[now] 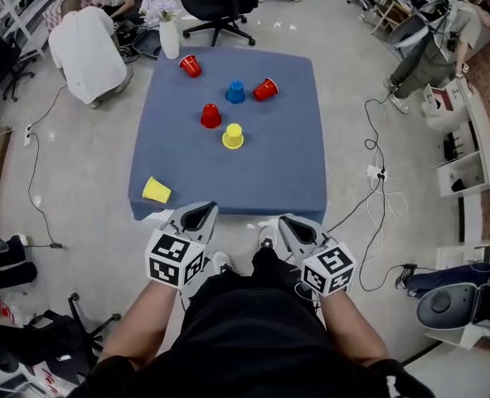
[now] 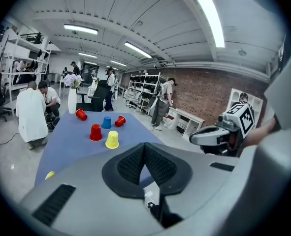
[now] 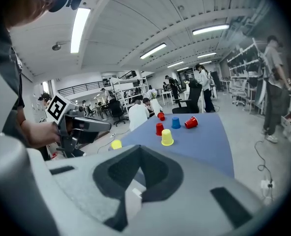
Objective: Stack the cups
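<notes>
Blue cloth table (image 1: pixel 269 168) on pale workshop floor (image 1: pixel 87 181) — left gripper (image 1: pixel 199 215), right gripper (image 1: pixel 293 225) jaws closed, empty

A lab-like workshop: shelving racks (image 2: pixel 144 85), an office chair (image 1: pixel 220 3), floor cables (image 1: pixel 375 173), strip lights (image 2: pixel 211 14), a brick wall (image 2: pixel 204 90).

The surface (image 1: pixel 286 172) looks cloth-covered, matt blue and smooth. The blue cup (image 1: pixel 235 92), and the red cup (image 1: pixel 211 116) and yellow cup (image 1: pixel 233 136) near it, look like smooth plastic. The left tool (image 1: pixel 201 211) and right tool (image 1: pixel 288 221) have matt grey plastic shells and black ribbed pads (image 2: pixel 158 167). The floor (image 1: pixel 377 98) is pale and faintly glossy.
</notes>
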Available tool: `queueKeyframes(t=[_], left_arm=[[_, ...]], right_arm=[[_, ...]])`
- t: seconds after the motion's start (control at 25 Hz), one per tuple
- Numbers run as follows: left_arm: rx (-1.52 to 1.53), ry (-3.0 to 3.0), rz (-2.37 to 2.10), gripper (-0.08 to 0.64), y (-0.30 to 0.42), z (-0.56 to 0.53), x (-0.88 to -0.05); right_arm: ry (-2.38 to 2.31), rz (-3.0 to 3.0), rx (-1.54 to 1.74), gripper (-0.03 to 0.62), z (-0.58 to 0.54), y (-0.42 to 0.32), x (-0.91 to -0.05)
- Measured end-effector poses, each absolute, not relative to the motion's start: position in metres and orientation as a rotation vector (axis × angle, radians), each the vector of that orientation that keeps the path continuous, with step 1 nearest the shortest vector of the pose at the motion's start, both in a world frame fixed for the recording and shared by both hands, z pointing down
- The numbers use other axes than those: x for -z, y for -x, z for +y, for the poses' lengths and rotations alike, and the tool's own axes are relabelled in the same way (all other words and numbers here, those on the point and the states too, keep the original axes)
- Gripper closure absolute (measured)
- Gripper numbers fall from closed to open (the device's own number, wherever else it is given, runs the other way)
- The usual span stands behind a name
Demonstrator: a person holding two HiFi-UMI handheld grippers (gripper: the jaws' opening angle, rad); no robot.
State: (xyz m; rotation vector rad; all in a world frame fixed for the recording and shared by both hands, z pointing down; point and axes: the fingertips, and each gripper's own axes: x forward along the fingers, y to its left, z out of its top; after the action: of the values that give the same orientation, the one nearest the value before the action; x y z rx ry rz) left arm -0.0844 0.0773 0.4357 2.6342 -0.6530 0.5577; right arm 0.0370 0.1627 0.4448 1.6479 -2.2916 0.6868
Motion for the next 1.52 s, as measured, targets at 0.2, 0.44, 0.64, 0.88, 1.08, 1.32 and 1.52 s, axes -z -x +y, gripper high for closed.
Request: queueKeyframes(t=[0.2, 0.44, 0.64, 0.88, 1.08, 1.32, 1.52], left_arm=[[-0.547, -2.607, -0.716, 0.555, 0.085, 0.057, -0.435], [-0.553, -2.588, -0.800, 0.555, 0.063, 0.033, -0.428], [-0.545, -2.547, -0.917, 0.555, 0.043, 0.011, -0.425], [-0.539, -2.472, -1.053, 0.555, 0.026, -0.009, -0.432], [-0.586, -2.452, -1.030, 0.555, 0.017, -0.015, -0.441], [-0.639, -2.490, -0.911, 0.555, 0.019, -0.037, -0.448], [-0.622, -2.529, -0.836, 0.555, 0.029, -0.051, -0.444]], right_arm=[[-1.592, -2.329, -0.647, 0.591, 0.131, -0.039, -0.442], [-1.511, -2.386, -0.588, 0.591, 0.089, -0.062, -0.433], [-1.404, -2.421, -0.541, 0.591, 0.053, -0.090, -0.438], [-1.257, -2.451, -0.515, 0.591, 0.021, -0.115, -0.455], [-1.228, -2.450, -0.545, 0.591, -0.001, -0.120, -0.466], [-1.338, -2.400, -0.595, 0.591, -0.022, -0.113, -0.473], [-1.439, -2.349, -0.594, 0.591, -0.031, -0.106, -0.472]])
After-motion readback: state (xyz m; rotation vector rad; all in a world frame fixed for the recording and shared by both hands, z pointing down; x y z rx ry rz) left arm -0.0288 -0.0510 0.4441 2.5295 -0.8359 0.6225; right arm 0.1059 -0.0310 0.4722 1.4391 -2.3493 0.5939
